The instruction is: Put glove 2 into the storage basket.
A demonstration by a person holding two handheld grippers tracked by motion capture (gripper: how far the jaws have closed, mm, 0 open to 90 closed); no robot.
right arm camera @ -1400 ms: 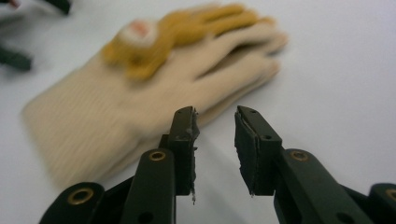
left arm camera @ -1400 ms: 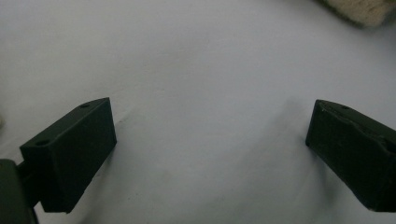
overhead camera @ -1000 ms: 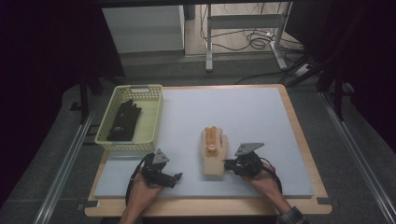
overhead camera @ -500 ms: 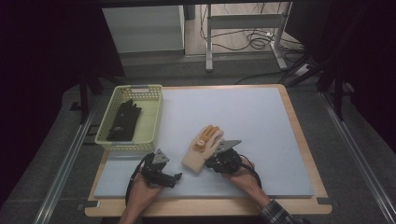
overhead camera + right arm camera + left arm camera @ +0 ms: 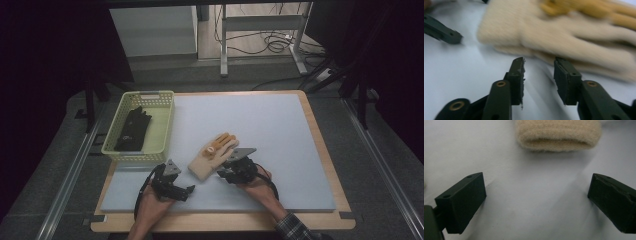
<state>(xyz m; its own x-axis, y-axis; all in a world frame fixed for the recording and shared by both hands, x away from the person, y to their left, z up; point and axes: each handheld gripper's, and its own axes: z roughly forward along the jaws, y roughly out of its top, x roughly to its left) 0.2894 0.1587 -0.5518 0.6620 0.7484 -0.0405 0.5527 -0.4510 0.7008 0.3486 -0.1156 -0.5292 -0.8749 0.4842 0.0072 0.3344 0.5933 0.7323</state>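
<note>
Cream glove flat near front edge of blue mat, between grippers; soft, light, limp knit, likely drapes. Best hold: ribbed cuff. Left gripper jaws spread wide, empty; right gripper jaws slightly parted, empty, just beside glove

- A yellow-green basket sits at the left edge of the surface.
- Cables lie on the floor beyond.
</note>
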